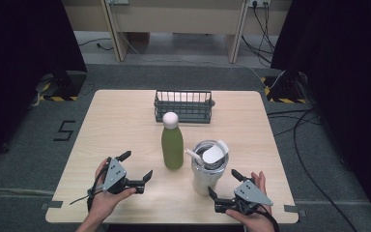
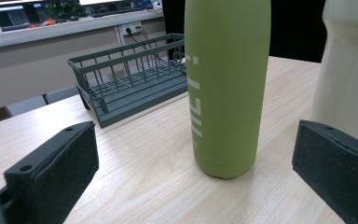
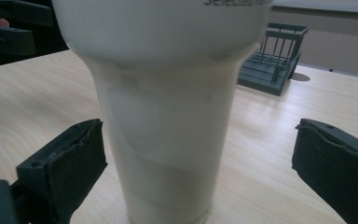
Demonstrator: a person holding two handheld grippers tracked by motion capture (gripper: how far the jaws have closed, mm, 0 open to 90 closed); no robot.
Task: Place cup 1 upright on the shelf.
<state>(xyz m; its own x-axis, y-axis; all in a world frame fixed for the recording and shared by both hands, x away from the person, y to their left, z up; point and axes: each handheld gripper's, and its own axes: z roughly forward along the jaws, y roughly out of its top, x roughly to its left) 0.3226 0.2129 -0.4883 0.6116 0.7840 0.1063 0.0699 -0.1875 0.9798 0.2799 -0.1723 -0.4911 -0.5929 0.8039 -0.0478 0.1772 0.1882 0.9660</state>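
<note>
Green bottle (image 1: 172,145) upright beside cream tumbler (image 1: 207,170); wire rack (image 1: 183,106) behind.

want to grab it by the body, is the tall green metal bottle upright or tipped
Upright: the tall green metal bottle stands on its base on the wooden table, white cap on top.

Bare desk (image 1: 116,125) along the left edge and both near corners, open for passing. Blocked mid-desk by the upright green bottle (image 1: 172,141) and, just beside it toward the right, the cream tumbler (image 1: 207,169); only a narrow gap between them. Blocked at the far edge's middle by the wire rack (image 1: 183,106). Open strip along the right edge.
</note>
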